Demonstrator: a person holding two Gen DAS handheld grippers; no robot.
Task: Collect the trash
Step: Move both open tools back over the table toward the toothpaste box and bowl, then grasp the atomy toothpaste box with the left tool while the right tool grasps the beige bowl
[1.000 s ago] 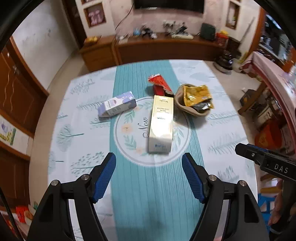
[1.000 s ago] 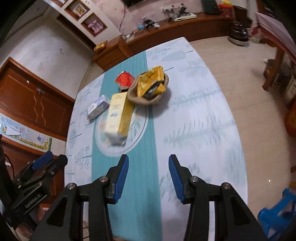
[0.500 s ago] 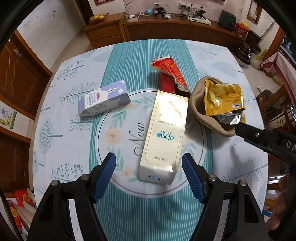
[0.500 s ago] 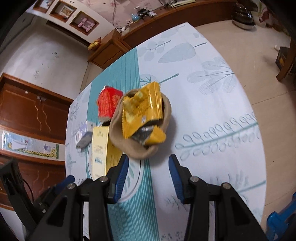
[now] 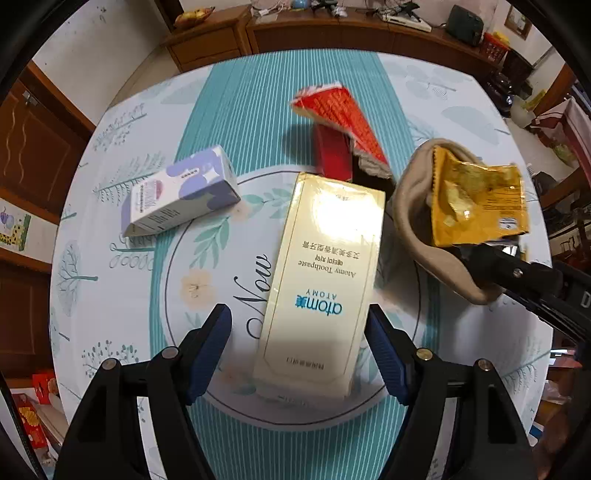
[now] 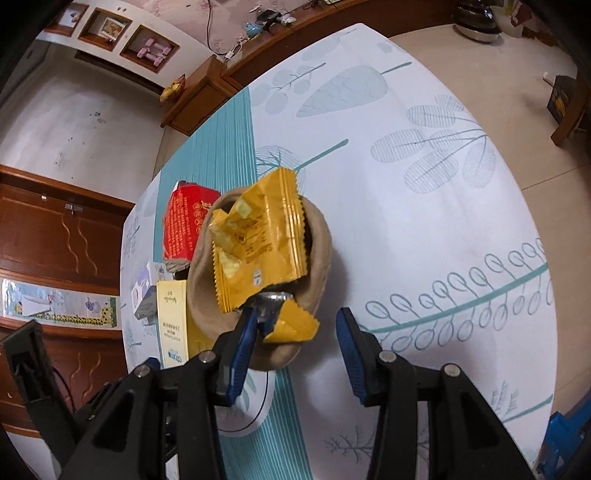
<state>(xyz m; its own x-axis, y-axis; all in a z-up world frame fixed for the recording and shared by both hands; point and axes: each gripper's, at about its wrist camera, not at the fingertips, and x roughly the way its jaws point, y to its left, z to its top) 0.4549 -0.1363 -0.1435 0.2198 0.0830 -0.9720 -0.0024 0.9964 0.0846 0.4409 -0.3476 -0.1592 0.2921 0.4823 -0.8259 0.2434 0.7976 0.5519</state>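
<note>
A cream toothpaste box (image 5: 325, 273) lies on the table; my left gripper (image 5: 299, 343) is open with its near end between the fingers. A purple-and-white carton (image 5: 181, 192) lies to its left, a red packet (image 5: 340, 125) behind it. A tan bowl (image 5: 436, 254) to the right holds a yellow wrapper (image 5: 476, 199). In the right wrist view my right gripper (image 6: 295, 347) is open at the bowl's (image 6: 321, 236) near rim, just below the yellow wrapper (image 6: 262, 240). The red packet (image 6: 184, 221) and toothpaste box (image 6: 173, 317) lie to the left.
The table wears a white and teal leaf-print cloth (image 6: 424, 166). Wooden cabinets (image 5: 295, 33) stand along the far wall, a brown door (image 6: 55, 229) at left. Tiled floor (image 6: 535, 92) lies past the table's right edge.
Both grippers have moved forward and down toward the table. The left one now straddles the toothpaste box's near end; the right one has reached the bowl's rim. Both stay open.
</note>
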